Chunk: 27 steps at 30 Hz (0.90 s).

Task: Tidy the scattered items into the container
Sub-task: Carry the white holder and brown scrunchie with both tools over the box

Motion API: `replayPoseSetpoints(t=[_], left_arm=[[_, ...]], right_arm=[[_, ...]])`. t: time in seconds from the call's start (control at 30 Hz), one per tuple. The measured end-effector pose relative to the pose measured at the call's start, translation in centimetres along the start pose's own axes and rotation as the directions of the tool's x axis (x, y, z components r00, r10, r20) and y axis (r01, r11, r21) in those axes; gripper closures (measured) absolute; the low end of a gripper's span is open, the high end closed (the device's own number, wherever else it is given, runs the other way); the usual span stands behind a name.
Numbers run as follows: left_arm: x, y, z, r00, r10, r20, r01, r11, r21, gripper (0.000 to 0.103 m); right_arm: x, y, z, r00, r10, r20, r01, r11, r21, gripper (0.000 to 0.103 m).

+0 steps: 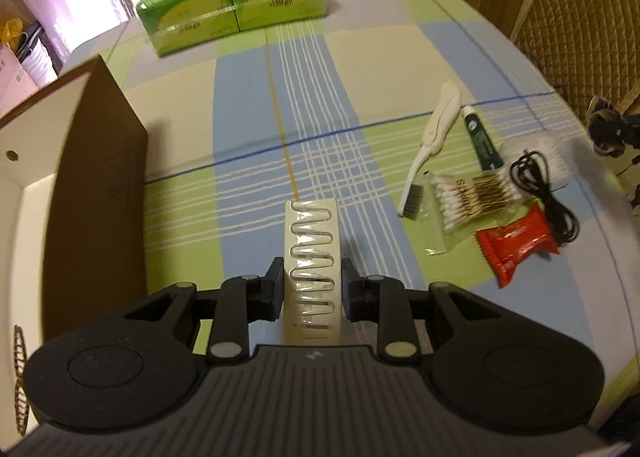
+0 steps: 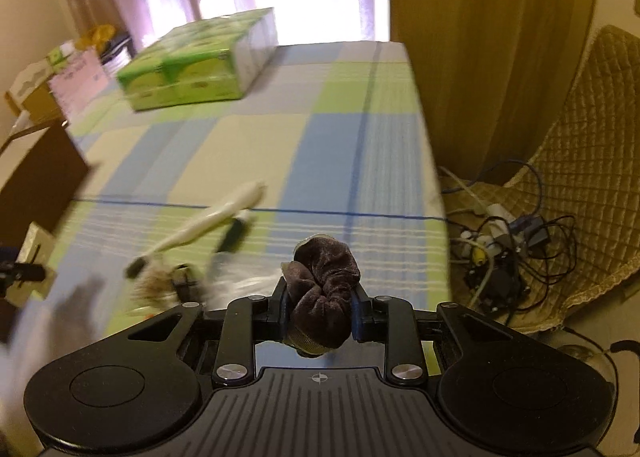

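Both grippers clamped: left gripper [image 1: 312, 285] on clip card [image 1: 311, 257], right gripper [image 2: 320, 313] on scrunchie [image 2: 324, 289], tabletop clutter blurred.

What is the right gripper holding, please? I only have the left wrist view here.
Observer: The right gripper is shut on a dark brown velvet scrunchie, lifted above the checked tablecloth.
Operator: Thank you. Is anything beside the table on that side?
Observer: Yes, a tangle of cables and plugs lies on the quilted chair to the right of the table.
Operator: And can you see my left gripper from there?
Observer: Only a blurred dark bit at the left edge; I cannot tell its state from there.
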State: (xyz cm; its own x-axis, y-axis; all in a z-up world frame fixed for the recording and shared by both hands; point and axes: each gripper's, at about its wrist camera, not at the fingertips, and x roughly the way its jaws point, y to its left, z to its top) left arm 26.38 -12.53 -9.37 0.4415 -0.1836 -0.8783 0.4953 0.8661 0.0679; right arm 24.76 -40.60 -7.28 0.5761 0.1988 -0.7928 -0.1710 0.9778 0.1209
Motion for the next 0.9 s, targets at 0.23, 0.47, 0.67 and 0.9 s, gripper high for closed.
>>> replayPoseSetpoints(t=[0.23,0.47,0.67,0.9], left_arm=[[-5.0,0.9,-1.0,0.996,-0.020,0.082,0.021,1.000,-0.014,0.080],[-9.8,2.5,-3.3,0.988,-0.041,0.149,0.047,0.998,-0.037,0.080],[-13.0,4.3,-5.8,0.982,-0.059,0.182,0.069,0.996,-0.051,0.080],[-16.4,8.0,-8.6,0.976,-0.031,0.217,0.052,0.994,-0.092,0.080]], right_arm=[[-1.3,6.3,-0.5,0.996,0.083,-0.036,-0.085,0.994,-0.064,0.072],[-2.8,12.7,-1.5,0.981,0.187,-0.049,-0.192,0.970,-0.146,0.072],[-4.0,18.0,-1.9,0.948,0.312,-0.068,-0.319,0.927,-0.199,0.072],[-4.3,25.1,-1.9,0.906,0.414,-0.092,-0.423,0.868,-0.261,0.072]])
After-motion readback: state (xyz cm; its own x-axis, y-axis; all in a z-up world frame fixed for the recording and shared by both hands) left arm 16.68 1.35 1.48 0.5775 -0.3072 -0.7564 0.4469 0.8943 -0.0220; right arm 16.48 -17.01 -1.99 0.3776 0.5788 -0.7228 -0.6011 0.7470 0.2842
